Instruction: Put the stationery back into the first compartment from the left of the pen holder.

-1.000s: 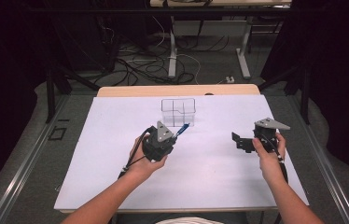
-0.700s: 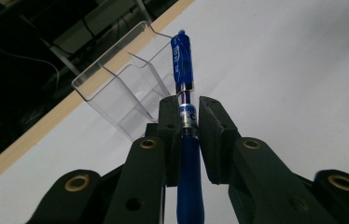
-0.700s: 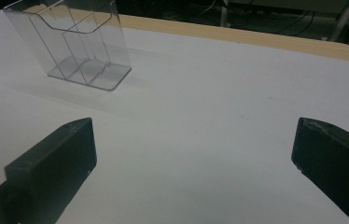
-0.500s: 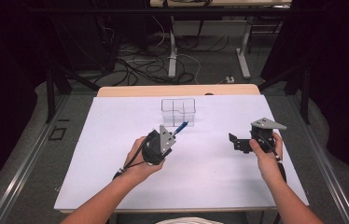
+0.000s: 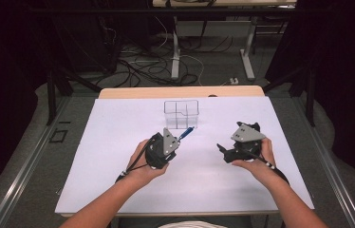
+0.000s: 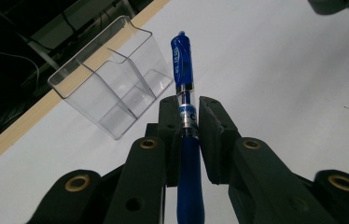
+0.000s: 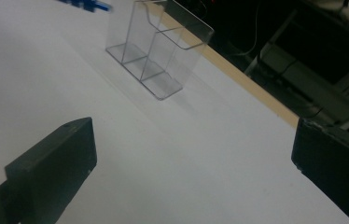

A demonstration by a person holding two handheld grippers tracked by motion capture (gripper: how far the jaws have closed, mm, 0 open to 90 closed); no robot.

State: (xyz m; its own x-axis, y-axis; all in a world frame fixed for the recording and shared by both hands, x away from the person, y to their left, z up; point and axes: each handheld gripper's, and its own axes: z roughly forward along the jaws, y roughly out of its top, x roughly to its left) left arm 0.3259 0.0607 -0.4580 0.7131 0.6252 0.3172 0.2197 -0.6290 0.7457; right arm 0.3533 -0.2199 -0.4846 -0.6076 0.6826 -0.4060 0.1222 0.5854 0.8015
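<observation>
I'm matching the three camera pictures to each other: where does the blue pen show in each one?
High view: the blue pen sits centre, sticking out of the left gripper toward the clear organizer.
Left gripper view: the pen runs up the middle, clamped between the jaws.
Right gripper view: its blurred end is at the top edge, left of the organizer.
Shared landmark: the clear organizer.

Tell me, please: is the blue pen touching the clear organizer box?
Apart. In the left gripper view the blue pen, clamped between the left gripper's fingers, has white table showing between it and the clear organizer box.
</observation>
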